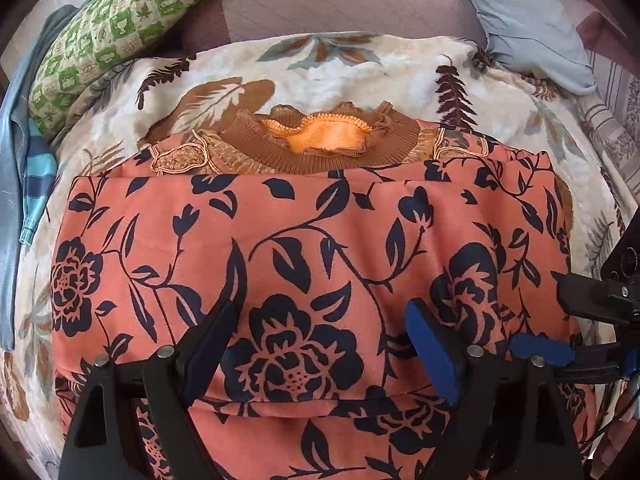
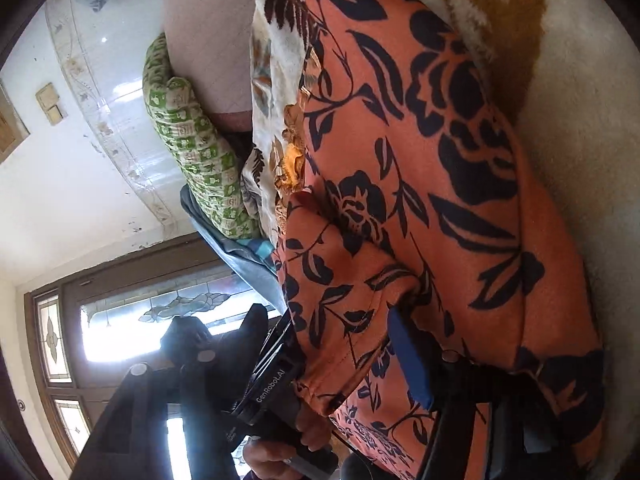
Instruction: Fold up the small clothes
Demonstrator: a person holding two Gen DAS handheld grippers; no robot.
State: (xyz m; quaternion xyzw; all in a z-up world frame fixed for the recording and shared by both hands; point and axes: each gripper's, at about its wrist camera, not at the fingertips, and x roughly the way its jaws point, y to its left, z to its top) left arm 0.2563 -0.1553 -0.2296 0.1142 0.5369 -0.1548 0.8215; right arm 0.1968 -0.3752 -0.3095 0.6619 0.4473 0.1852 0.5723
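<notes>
An orange garment with a dark blue flower print [image 1: 304, 240] lies folded on a cream leaf-patterned blanket [image 1: 360, 64]. A brown knitted piece with an orange lining [image 1: 320, 140] pokes out from under its far edge. My left gripper [image 1: 320, 312] hovers open just over the near part of the garment, nothing between its fingers. My right gripper [image 1: 548, 316] comes in from the right edge, at the garment's side. In the right wrist view, which is rolled sideways, the right gripper [image 2: 326, 316] stands open with a loose fold of the orange garment [image 2: 440, 160] lying between its fingers.
A green checked pillow [image 1: 120, 28] and a blue striped cloth [image 1: 36, 184] lie at the left, and a pale blue cushion [image 1: 528, 24] at the far right. A hand [image 2: 312, 428] holds the left gripper's housing. Behind are a white wall and a stained-glass door [image 2: 120, 328].
</notes>
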